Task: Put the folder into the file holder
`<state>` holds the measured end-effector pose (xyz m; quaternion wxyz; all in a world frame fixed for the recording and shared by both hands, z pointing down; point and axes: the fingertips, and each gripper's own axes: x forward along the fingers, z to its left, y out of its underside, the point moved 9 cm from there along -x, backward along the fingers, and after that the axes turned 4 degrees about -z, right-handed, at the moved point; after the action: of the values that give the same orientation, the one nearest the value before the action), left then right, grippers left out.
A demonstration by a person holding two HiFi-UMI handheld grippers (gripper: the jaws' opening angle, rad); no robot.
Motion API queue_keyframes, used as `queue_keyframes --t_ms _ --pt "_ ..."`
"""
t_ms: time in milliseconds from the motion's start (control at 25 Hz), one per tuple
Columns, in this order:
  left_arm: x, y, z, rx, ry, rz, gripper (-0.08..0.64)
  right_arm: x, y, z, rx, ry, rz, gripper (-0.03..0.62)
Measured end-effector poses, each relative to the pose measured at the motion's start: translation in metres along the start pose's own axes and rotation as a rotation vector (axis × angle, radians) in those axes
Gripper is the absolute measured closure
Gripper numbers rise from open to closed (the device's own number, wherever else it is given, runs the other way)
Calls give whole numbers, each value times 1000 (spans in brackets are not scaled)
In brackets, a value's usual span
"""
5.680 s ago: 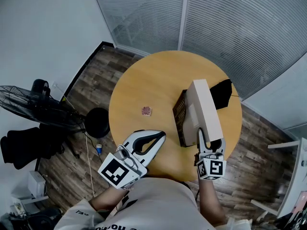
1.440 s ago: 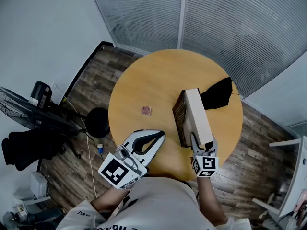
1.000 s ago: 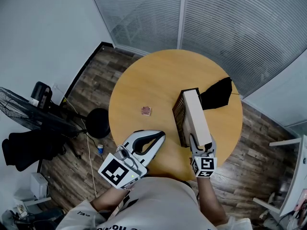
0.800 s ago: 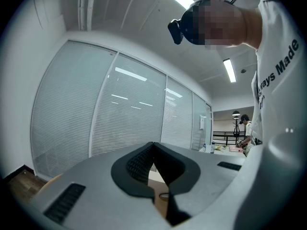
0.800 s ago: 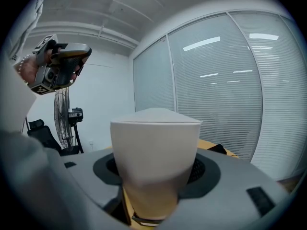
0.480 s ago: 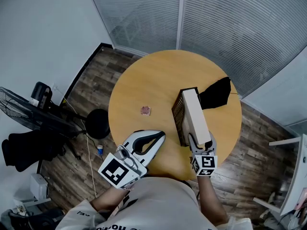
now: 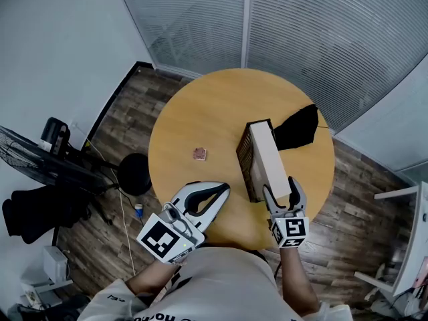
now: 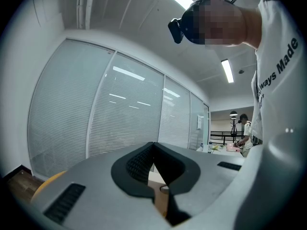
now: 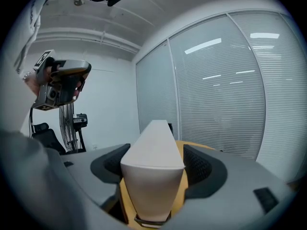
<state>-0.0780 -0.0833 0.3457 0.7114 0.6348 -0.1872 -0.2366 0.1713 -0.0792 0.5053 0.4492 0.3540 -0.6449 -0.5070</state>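
The beige folder (image 7: 267, 160) stands on edge inside the black mesh file holder (image 7: 243, 162) on the round wooden table (image 7: 200, 112). My right gripper (image 7: 281, 188) is at the folder's near end. Its jaws are opening, with the folder between them and a gap showing on each side. In the right gripper view the folder (image 9: 153, 171) fills the middle between the dark pads (image 9: 200, 166) of the right gripper (image 9: 156, 150). My left gripper (image 7: 223, 190) rests shut and holds nothing at the table's front edge; the left gripper (image 8: 153, 147) points towards the blinds.
A small pink thing (image 7: 199, 154) lies on the table left of the holder. A black cloth (image 7: 297, 126) lies behind the holder near the far right rim. A fan (image 7: 40, 159) and a black round base (image 7: 135, 172) stand on the floor at left.
The folder has come down from its raised, tilted position into the holder. The right gripper's jaws have spread away from the folder. The left gripper has stayed put.
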Motion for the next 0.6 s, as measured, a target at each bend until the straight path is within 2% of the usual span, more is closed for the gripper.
queue_keyframes --t_ms 600 --pt "13 2 -8 2 33 10 537 -28 -63 6 -52 -45 -76 259"
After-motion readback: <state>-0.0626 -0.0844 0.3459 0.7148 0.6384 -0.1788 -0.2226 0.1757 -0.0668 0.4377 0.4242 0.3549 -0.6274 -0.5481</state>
